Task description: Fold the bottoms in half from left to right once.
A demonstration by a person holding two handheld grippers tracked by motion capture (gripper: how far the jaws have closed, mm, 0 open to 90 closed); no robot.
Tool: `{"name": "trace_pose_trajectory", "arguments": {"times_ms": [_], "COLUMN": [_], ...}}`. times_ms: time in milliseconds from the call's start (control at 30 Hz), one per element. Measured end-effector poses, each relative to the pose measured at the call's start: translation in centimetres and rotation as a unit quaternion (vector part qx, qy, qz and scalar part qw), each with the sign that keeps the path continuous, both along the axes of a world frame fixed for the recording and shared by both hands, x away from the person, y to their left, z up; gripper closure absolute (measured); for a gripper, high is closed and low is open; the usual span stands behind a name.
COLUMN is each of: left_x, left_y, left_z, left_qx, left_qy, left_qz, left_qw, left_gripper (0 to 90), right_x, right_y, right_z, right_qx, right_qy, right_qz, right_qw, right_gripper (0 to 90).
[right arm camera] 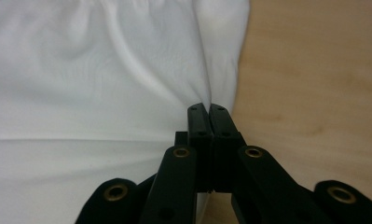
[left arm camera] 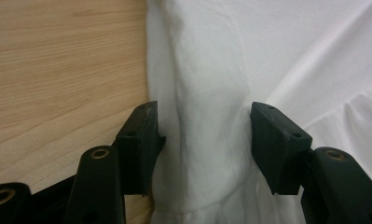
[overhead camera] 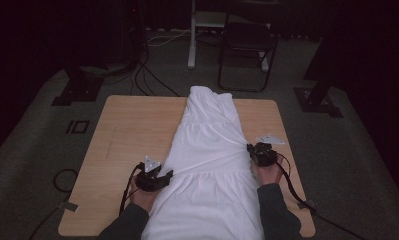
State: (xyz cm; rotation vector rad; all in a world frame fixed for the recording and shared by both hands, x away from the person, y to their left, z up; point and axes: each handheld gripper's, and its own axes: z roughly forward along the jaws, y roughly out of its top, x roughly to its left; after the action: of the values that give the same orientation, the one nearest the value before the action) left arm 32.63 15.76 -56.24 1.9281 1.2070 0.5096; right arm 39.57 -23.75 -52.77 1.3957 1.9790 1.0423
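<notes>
While pinched, white cloth (overhead camera: 208,150) long, creased, tiered, on table (overhead camera: 127,130)

I am sitting at a light wooden table (overhead camera: 127,130) in a dark room. A grey carpet (overhead camera: 32,145) is covering the floor all around it. At the top of the frame, a black folding chair (overhead camera: 247,42) is standing past the table, and a white post (overhead camera: 192,35) is standing just left of it. Black cables (overhead camera: 142,75) are lying on the carpet at the upper left. Dark stands (overhead camera: 77,85) are sitting at both sides.
</notes>
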Motion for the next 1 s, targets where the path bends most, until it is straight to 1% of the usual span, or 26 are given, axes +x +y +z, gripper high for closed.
{"name": "trace_pose_trajectory", "arguments": {"times_ms": [33, 67, 100, 133, 167, 200, 267, 367, 433, 500, 533, 567, 600, 633, 667, 700, 733, 800, 900, 933, 1000], "left_x": [0.1, 0.2, 0.2, 0.2, 0.7, 0.9, 1.8, 3.8, 5.4, 7.0, 7.6, 8.1, 8.5, 8.8, 8.8, 8.6, 8.4, 7.9, 6.7, 6.2, 5.1], "left_y": [-0.1, 0.0, 0.0, 0.0, 0.0, 0.0, -0.3, -1.3, -2.0, -2.6, -2.9, -3.1, -3.2, -3.2, -3.2, -3.2, -3.3, -3.2, -3.1, -3.0, -2.8], "left_z": [0.2, 0.4, 0.4, 0.4, 1.4, 1.8, 2.7, 3.3, 3.2, 2.7, 2.3, 1.8, 1.5, 0.8, 0.4, 0.3, 0.4, 0.4, 0.2, 0.1, 0.0], "left_qx": [-0.002, -0.005, -0.005, -0.005, -0.008, -0.007, -0.006, 0.002, 0.009, 0.013, 0.021, 0.029, 0.03, 0.034, 0.037, 0.042, 0.045, 0.049, 0.047, 0.043, 0.043], "left_qy": [0.003, 0.004, 0.004, 0.004, -0.005, -0.01, -0.018, -0.024, -0.017, -0.008, -0.005, 0.0, 0.008, 0.021, 0.02, 0.015, 0.016, 0.016, 0.005, 0.004, 0.004], "left_qz": [0.0, 0.0, 0.0, 0.0, 0.001, 0.002, 0.001, 0.001, -0.001, -0.006, -0.004, -0.001, 0.0, 0.001, 0.0, -0.005, -0.006, 0.001, 0.008, 0.008, 0.009], "left_qw": [1.0, 1.0, 1.0, 1.0, 0.9999, 0.9999, 0.9998, 0.9997, 0.9998, 0.9999, 0.9998, 0.9996, 0.9995, 0.9992, 0.9991, 0.999, 0.9988, 0.9987, 0.9988, 0.999, 0.999], "left_gripper": [43.8, 43.7, 43.3, 43.3, 43.0, 43.0, 42.6, 41.7, 41.8, 41.7, 41.9, 42.0, 42.6, 43.5, 45.4, 48.1, 50.4, 57.1, 62.9, 63.6, 65.4], "right_x": [0.5, 0.7, 0.7, 0.8, 1.0, 0.9, 0.9, 1.0, 1.0, 1.0, 1.0, 1.0, 1.0, 1.0, 1.0, 0.9, 0.8, 0.7, 0.3, 0.0, -0.8], "right_y": [0.3, 0.4, 0.4, 0.5, 0.7, 0.7, 0.8, 0.8, 0.8, 0.9, 0.9, 0.8, 0.8, 0.7, 0.7, 0.7, 0.7, 0.8, 0.8, 0.9, 1.1], "right_z": [-1.6, -2.3, -2.3, -2.8, -3.4, -3.5, -3.4, -3.3, -3.4, -3.4, -3.4, -3.4, -3.4, -3.4, -3.5, -3.5, -3.6, -3.6, -3.7, -3.7, -3.7], "right_qx": [-0.017, -0.02, -0.02, -0.021, -0.02, -0.021, -0.024, -0.027, -0.026, -0.028, -0.028, -0.027, -0.026, -0.025, -0.024, -0.022, -0.02, -0.019, -0.012, -0.011, -0.018], "right_qy": [0.024, 0.033, 0.033, 0.041, 0.048, 0.045, 0.048, 0.051, 0.05, 0.047, 0.047, 0.046, 0.047, 0.047, 0.045, 0.044, 0.042, 0.039, 0.042, 0.043, 0.038], "right_qz": [0.001, 0.0, 0.0, -0.002, -0.005, -0.005, -0.007, -0.006, -0.007, -0.008, -0.007, -0.007, -0.006, -0.005, -0.004, -0.005, -0.007, -0.009, -0.009, -0.007, 0.001], "right_qw": [0.9996, 0.9993, 0.9993, 0.999, 0.9986, 0.9987, 0.9985, 0.9983, 0.9984, 0.9985, 0.9985, 0.9985, 0.9986, 0.9986, 0.9987, 0.9988, 0.9989, 0.999, 0.999, 0.999, 0.9991], "right_gripper": [88.9, 88.9, 88.9, 88.9, 88.8, 88.8, 88.7, 88.4, 88.3, 88.2, 88.2, 88.3, 88.3, 88.3, 88.2, 88.3, 88.3, 88.3, 88.2, 88.3, 88.2]}}
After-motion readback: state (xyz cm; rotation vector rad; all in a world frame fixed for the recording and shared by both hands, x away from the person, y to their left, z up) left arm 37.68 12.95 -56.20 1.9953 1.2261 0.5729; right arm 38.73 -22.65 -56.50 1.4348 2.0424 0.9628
